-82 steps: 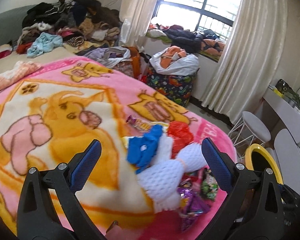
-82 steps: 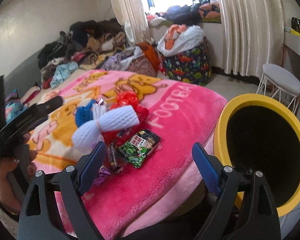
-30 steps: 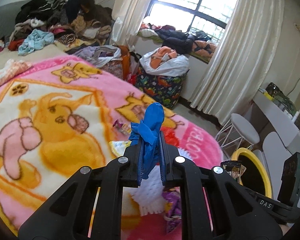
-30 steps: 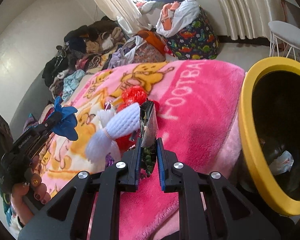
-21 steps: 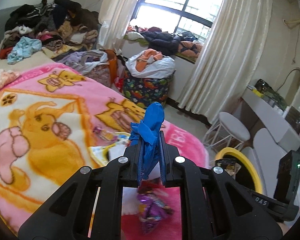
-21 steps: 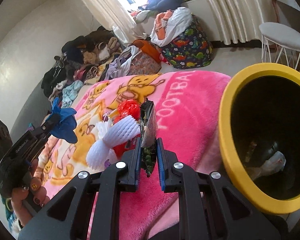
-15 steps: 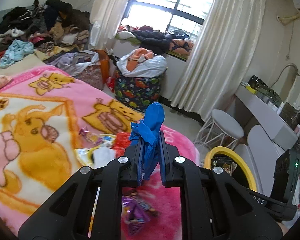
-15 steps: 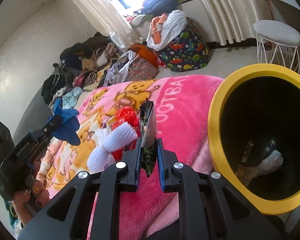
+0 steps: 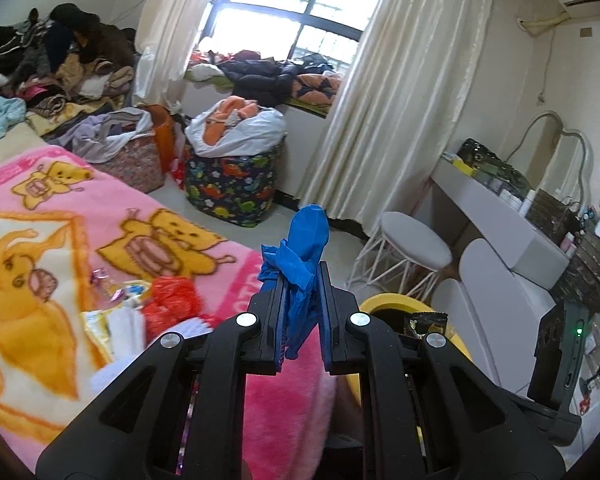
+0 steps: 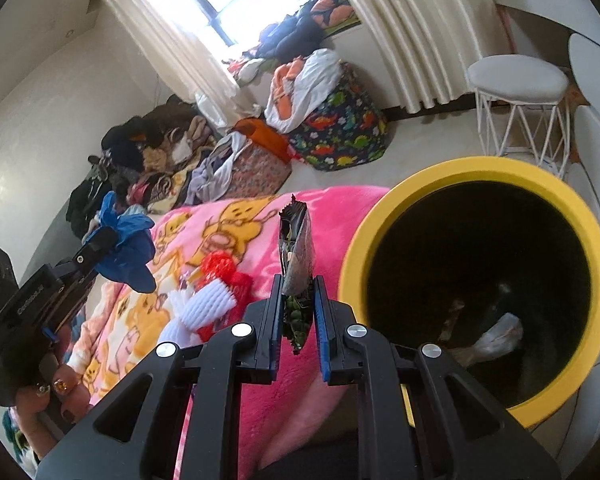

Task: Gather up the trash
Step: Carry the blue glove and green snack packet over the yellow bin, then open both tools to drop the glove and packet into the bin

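left hand-held gripper point(image 9: 300, 320): clamped on a crumpled blue wrapper point(image 9: 302, 252), which sticks up past the fingertips.
right hand-held gripper point(image 10: 298, 312): clamped on a dark snack packet point(image 10: 296, 256), held edge-on and upright between the pads.
bin: yellow-rimmed bin point(image 10: 380, 240), just right of and ahead of the right hand-held gripper; some scraps lie at the bottom. From the left hand-held gripper it is ahead-right and lower, mostly hidden behind the right finger.
remaining trash: red crumpled bag point(image 10: 220, 266) and white foam net point(image 10: 206, 306) lie on the pink blanket point(image 10: 340, 208), left of and ahead of the right hand-held gripper; small candy wrappers point(image 9: 112, 286) sit ahead-left of the left one.
step (judged): both loads carried toward the bin, neither over the opening yet.
risk 1: packet is not clear of the near rim; releasing now likely drops it on the blanket or floor.
risk 2: blue wrapper is light and crumpled; may cling to the pads or drift outside the rim.
risk 3: both hand-held grippers heading for one opening; could knock together.
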